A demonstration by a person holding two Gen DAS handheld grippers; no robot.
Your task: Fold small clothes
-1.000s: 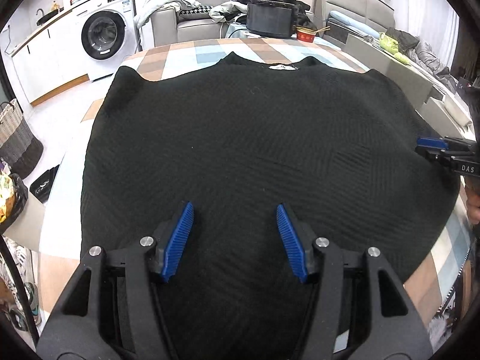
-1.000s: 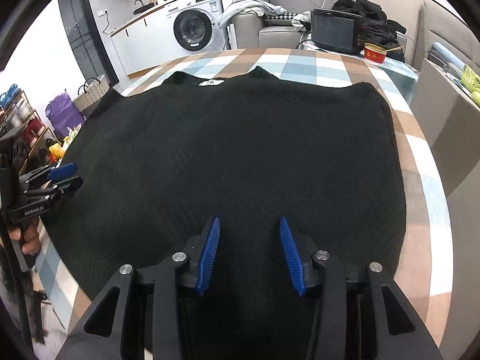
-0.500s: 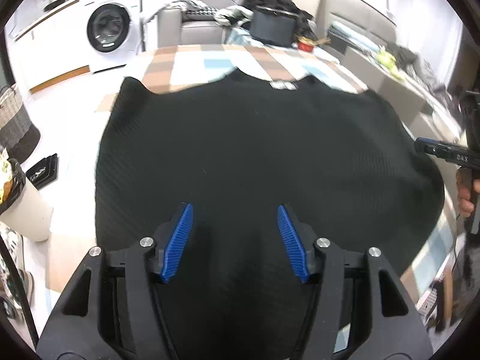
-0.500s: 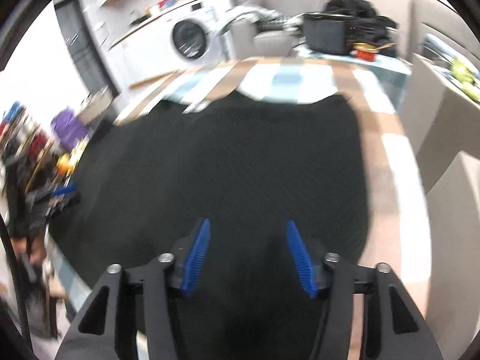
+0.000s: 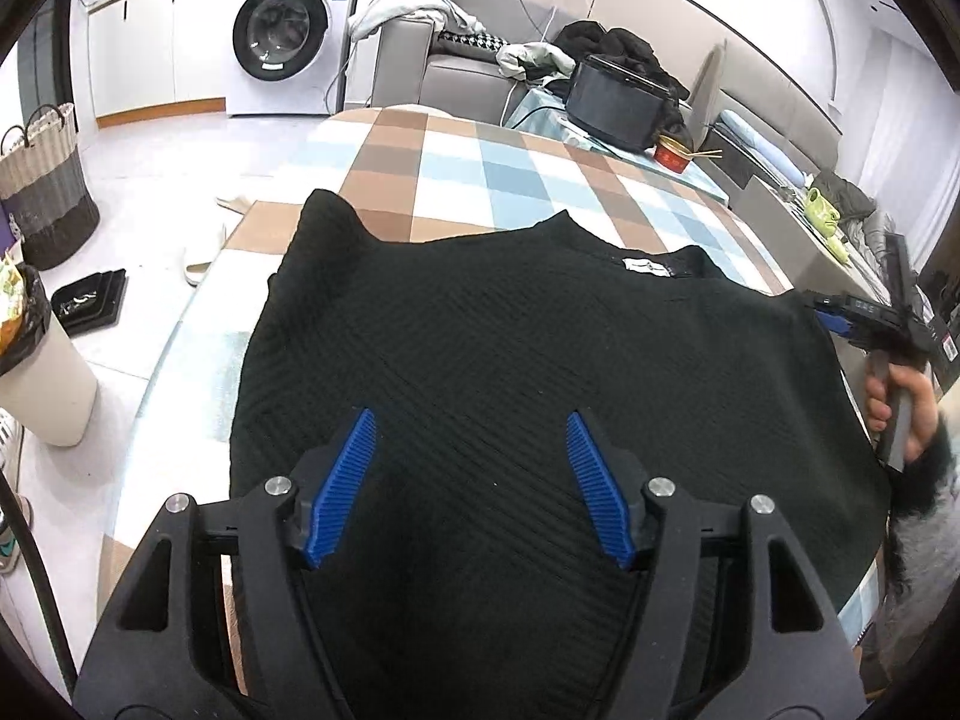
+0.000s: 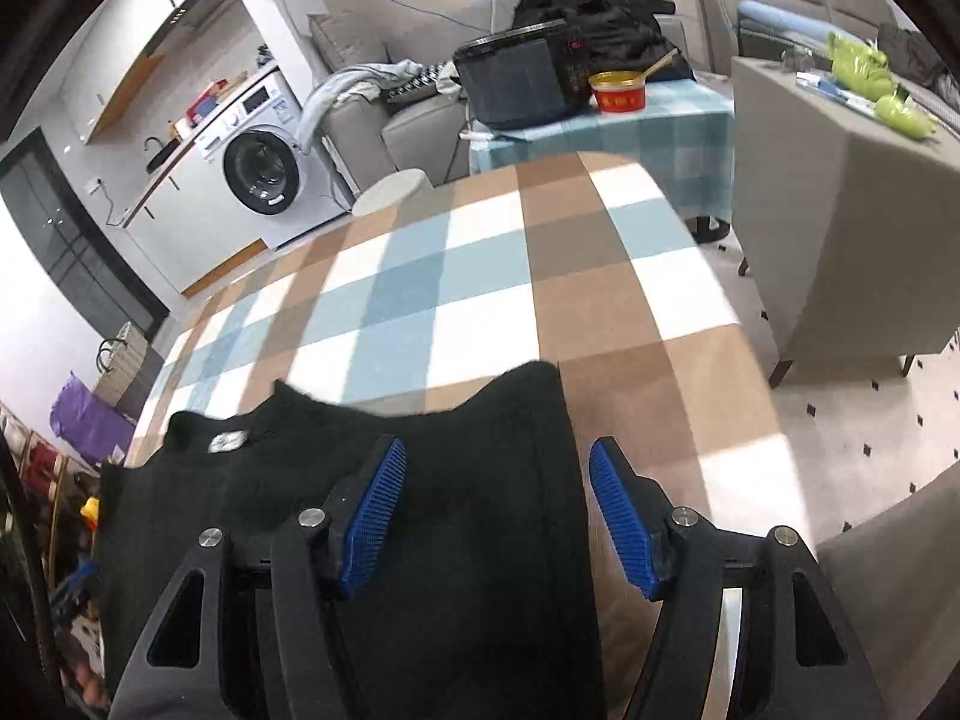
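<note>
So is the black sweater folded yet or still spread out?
Spread out. The black sweater lies flat on the checked tablecloth, collar label showing, no fold visible.

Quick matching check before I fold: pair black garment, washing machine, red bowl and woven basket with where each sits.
Things:
1. black garment
2. washing machine
3. red bowl
4. woven basket

Places:
A. on the floor, far left in the left wrist view
B. spread on the checked table
C. beside the dark box on the small side table
D. against the back wall under a counter

Pairs: 1-B, 2-D, 3-C, 4-A
</note>
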